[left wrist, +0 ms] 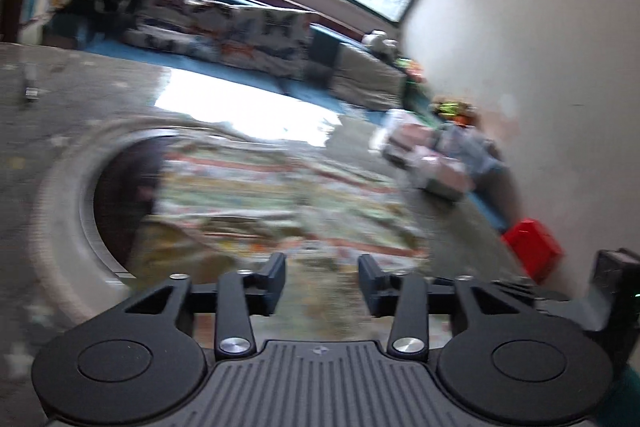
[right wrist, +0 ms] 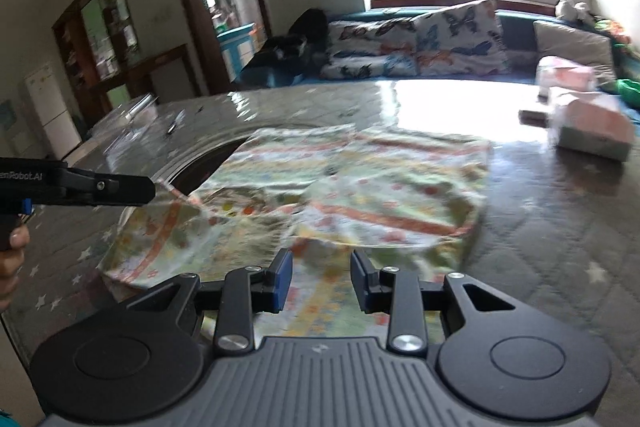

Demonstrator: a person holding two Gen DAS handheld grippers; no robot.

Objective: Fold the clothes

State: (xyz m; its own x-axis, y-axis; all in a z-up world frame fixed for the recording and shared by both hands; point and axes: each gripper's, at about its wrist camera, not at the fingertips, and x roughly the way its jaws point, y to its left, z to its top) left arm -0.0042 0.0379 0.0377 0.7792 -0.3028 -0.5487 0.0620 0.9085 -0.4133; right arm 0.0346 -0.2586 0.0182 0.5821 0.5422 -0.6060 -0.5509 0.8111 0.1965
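A patterned garment (right wrist: 360,183) in green, white and orange lies spread on a glossy grey table (right wrist: 560,227), partly over a round opening (right wrist: 208,159). It also shows, blurred, in the left wrist view (left wrist: 280,195). My right gripper (right wrist: 322,281) is open just above the garment's near edge. My left gripper (left wrist: 322,285) is open in its own view, over the garment's near edge. In the right wrist view the left gripper (right wrist: 148,191) comes in from the left with its tip at the garment's left corner.
Tissue packs (right wrist: 588,123) sit at the table's right side. A sofa with butterfly cushions (right wrist: 420,43) runs behind the table under a window. A red object (left wrist: 532,251) lies by the wall. A small dark object (right wrist: 174,127) lies on the table's far left.
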